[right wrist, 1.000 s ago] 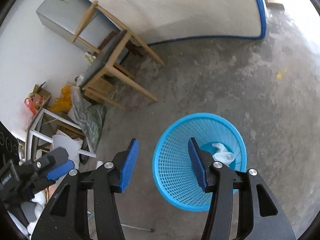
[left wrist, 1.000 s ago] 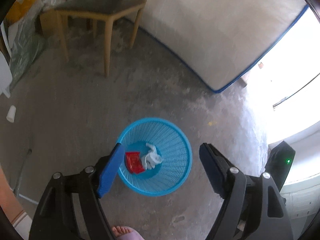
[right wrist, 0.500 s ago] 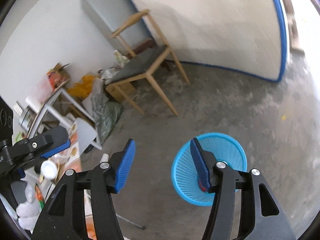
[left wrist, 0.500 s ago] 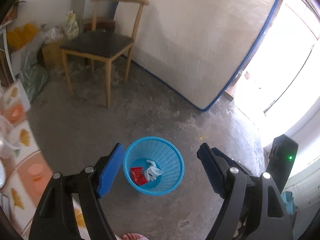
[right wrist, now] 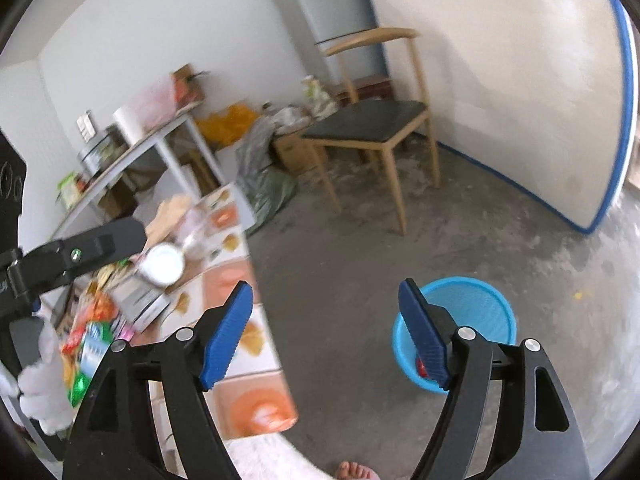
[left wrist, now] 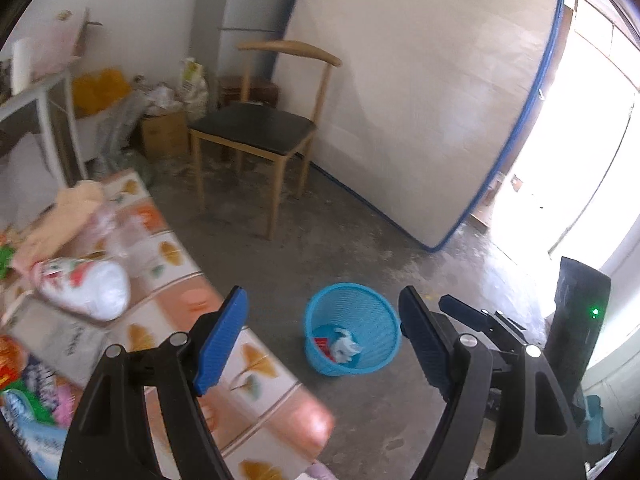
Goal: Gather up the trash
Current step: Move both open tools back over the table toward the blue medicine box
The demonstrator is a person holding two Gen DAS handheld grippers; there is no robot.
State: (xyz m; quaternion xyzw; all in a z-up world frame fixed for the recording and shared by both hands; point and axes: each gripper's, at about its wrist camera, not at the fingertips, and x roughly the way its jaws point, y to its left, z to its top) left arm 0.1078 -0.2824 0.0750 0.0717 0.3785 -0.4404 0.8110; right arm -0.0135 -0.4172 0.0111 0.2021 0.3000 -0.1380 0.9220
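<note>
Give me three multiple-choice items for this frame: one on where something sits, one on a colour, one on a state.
1. Where does the basket stand?
A. On the chair
B. On the concrete floor
C. On the tiled table

2. What colour is the basket?
A. Blue
B. Green
C. Yellow

3. How is the left gripper?
A. Shut on a wrapper
B. Shut, empty
C. Open, empty

Answers:
1 B: it stands on bare floor, apart from the chair and table.
2 A: its mesh wall is blue.
3 C: the jaws stand wide apart with nothing between.

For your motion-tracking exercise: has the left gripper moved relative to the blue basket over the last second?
Yes. The left gripper has pulled up and back from the blue basket, which now looks smaller, with the table newly in view at left.
</note>
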